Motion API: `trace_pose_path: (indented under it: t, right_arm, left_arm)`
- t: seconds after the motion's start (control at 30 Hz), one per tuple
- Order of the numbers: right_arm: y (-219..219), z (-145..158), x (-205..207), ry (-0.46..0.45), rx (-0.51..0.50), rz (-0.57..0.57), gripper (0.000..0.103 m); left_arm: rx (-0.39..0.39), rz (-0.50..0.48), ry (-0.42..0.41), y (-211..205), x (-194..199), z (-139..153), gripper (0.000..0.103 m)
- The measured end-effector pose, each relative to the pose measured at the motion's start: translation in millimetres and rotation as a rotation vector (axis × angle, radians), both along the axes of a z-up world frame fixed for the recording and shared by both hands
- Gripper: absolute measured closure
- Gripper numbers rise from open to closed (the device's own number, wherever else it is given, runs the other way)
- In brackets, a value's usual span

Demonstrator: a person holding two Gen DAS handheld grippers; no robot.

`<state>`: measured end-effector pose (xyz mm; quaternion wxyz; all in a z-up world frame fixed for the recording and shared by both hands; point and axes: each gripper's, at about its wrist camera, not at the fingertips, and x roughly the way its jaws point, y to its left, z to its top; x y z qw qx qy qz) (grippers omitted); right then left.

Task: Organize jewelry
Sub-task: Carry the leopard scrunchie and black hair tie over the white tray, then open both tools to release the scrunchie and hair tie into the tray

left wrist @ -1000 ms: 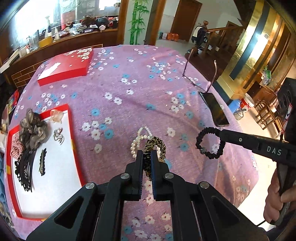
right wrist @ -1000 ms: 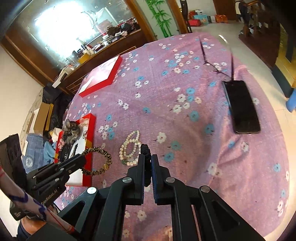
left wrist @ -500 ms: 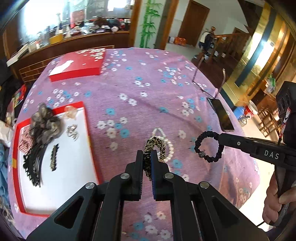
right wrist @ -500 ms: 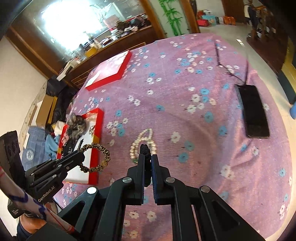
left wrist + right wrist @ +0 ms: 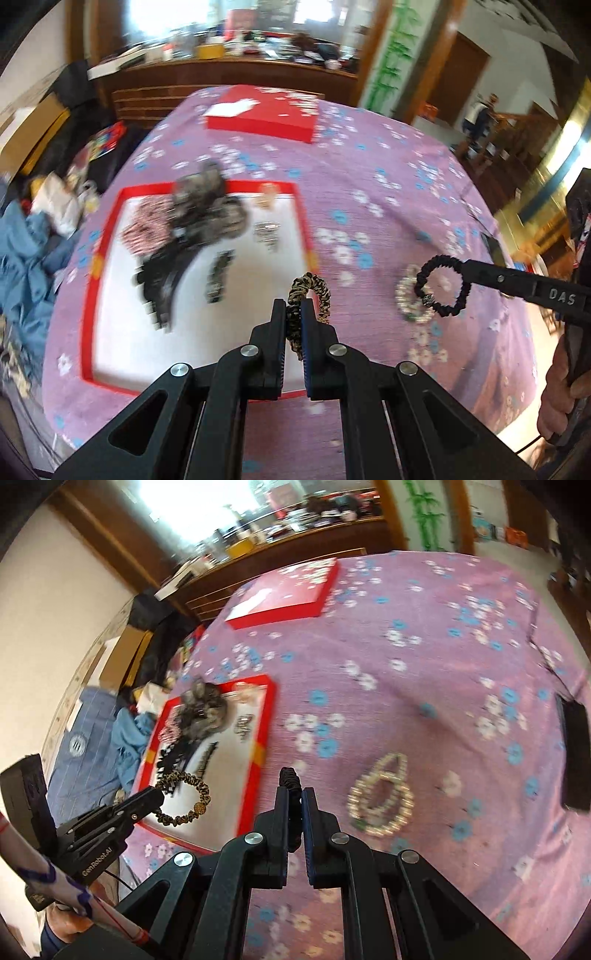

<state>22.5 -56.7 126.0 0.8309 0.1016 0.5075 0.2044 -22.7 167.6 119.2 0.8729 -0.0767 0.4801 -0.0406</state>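
Two grippers loaded: left gripper (image 5: 293, 314), jaws pinching leopard scrunchie (image 5: 310, 295) over red tray (image 5: 301, 221); right gripper (image 5: 295, 797), jaws pinching black bracelet (image 5: 441, 288) above pearl necklace (image 5: 382, 805), farther right on bench. Could snag if released hastily.

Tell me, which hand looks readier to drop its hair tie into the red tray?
Left, probably. Its tool holds the leopard tie over the tray edge already, while the right tool with the black tie hangs over the cloth beside the pearls.
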Motion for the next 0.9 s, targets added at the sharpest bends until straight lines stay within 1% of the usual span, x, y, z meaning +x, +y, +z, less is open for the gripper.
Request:
trace_pose_path:
  t: [0.1,0.2,0.3,0.43,0.63,0.77,0.9]
  right_arm:
    - [27.3,-0.3,10.0,0.004,0.006,0.046,0.095]
    - [56.3,-4.3,22.2,0.014,0.002,0.093,0.095]
    - [84.0,-13.5,35.5,0.029,-0.009,0.129,0.095]
    - [116.9,-33.2,55.0,0.048,-0.041,0.153,0.095]
    - [139.4,-54.1,77.6,0.055,-0.063,0.152,0.095]
    - [143.5,-65.9,88.9,0.063,-0.086,0.128,0.095]
    - [144.1,-72.2,94.4,0.071,-0.102,0.118,0.095]
  left_arm:
    - [0.004,0.046,0.013,20.9,-3.7,-5.9,0.096]
    - [0.008,0.067,0.027,33.7,-4.2,-12.3,0.096]
    - [0.018,0.065,0.040,38.2,-1.7,-19.6,0.096]
    - [0.025,0.043,0.053,36.2,8.6,-31.8,0.096]
    - [0.025,0.018,0.057,31.8,31.1,-50.0,0.096]
    - [0.042,0.019,0.072,32.4,43.7,-62.8,0.096]
    - [0.040,0.011,0.082,33.4,49.0,-68.8,0.096]
